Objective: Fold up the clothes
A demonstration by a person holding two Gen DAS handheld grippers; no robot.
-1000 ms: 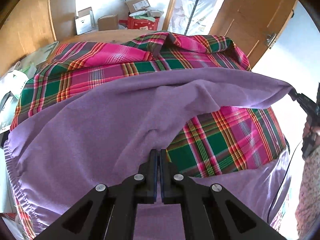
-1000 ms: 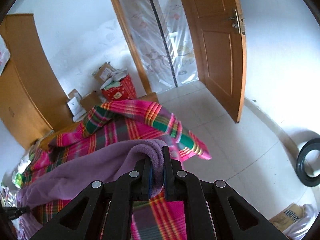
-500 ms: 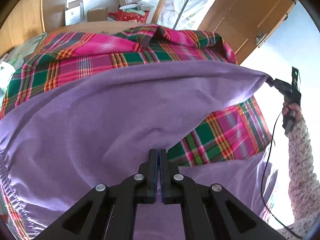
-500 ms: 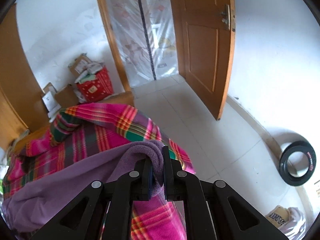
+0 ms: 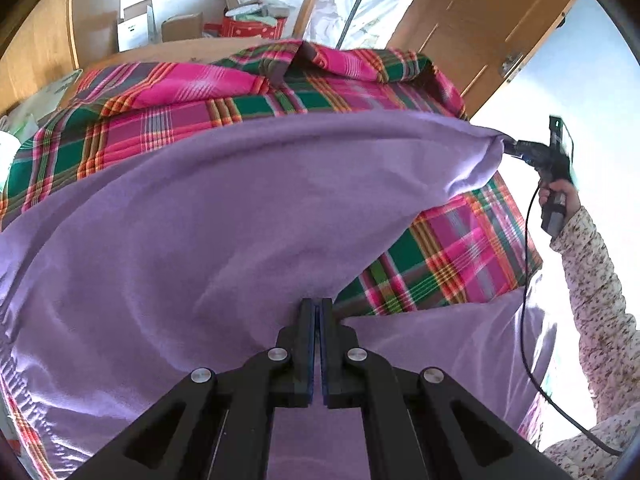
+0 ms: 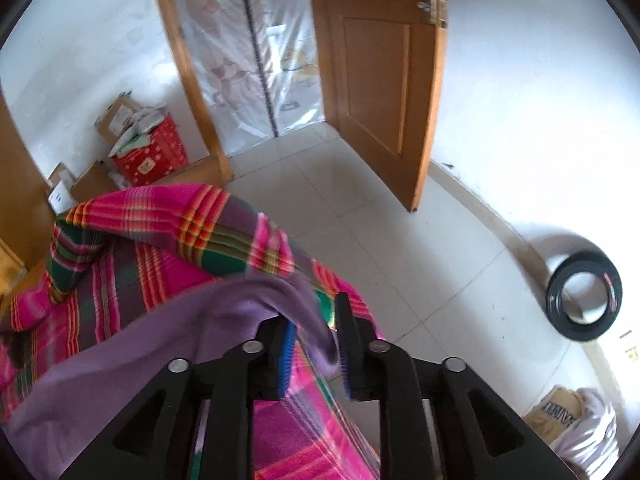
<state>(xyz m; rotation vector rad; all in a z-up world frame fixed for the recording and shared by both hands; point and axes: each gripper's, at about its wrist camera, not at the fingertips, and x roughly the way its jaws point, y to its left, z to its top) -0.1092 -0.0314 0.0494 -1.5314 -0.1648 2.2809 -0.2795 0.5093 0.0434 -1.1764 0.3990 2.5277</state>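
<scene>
Left claw: fingers pressed together, clamped on an edge of the purple fleece garment. Garment spread in a broad lifted sheet over the pink-and-green plaid blanket on the bed, a lower layer lying flat beneath the claw. Far corner of the sheet stretched to the right claw, gripped in a hand with a floral sleeve and a trailing black cable.

Right claw, own view: fingers parted to a moderate gap, blue pads exposed; corner of the purple fleece garment draped loosely between them, touching the left finger, apparently not pinched. Beyond: tiled floor, open wooden door, black tyre, red box among cardboard cartons.
</scene>
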